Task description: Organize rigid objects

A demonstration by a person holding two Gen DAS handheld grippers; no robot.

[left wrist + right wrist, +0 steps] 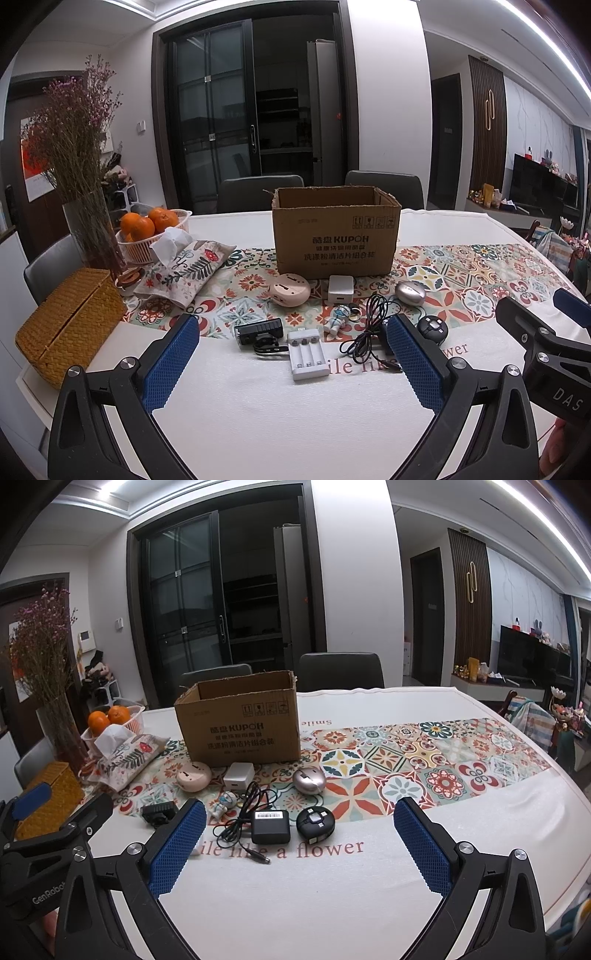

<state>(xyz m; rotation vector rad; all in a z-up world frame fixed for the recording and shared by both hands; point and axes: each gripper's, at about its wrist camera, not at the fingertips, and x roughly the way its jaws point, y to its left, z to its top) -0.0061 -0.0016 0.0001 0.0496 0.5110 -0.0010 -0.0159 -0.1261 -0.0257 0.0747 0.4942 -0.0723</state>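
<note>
An open cardboard box (336, 236) (242, 723) stands mid-table. In front of it lie a pink round device (290, 294) (193, 775), a white cube charger (340, 289) (238, 777), a silver oval case (410, 292) (309, 780), an astronaut figure (336, 319) (225, 803), a black clip light (259, 332) (159, 812), a white battery charger (307, 354), a black power adapter (270, 826) with its cable (369, 332), and a round black cable reel (432, 329) (316, 822). My left gripper (293, 360) and right gripper (300, 843) hover open and empty just short of these items.
At the left stand a wicker box (70, 325), a fabric tissue pouch (184, 269), a basket of oranges (153, 232) and a vase of dried flowers (90, 229). Two chairs (384, 188) sit behind the table. The right gripper's body (546, 350) shows at the left wrist view's right edge.
</note>
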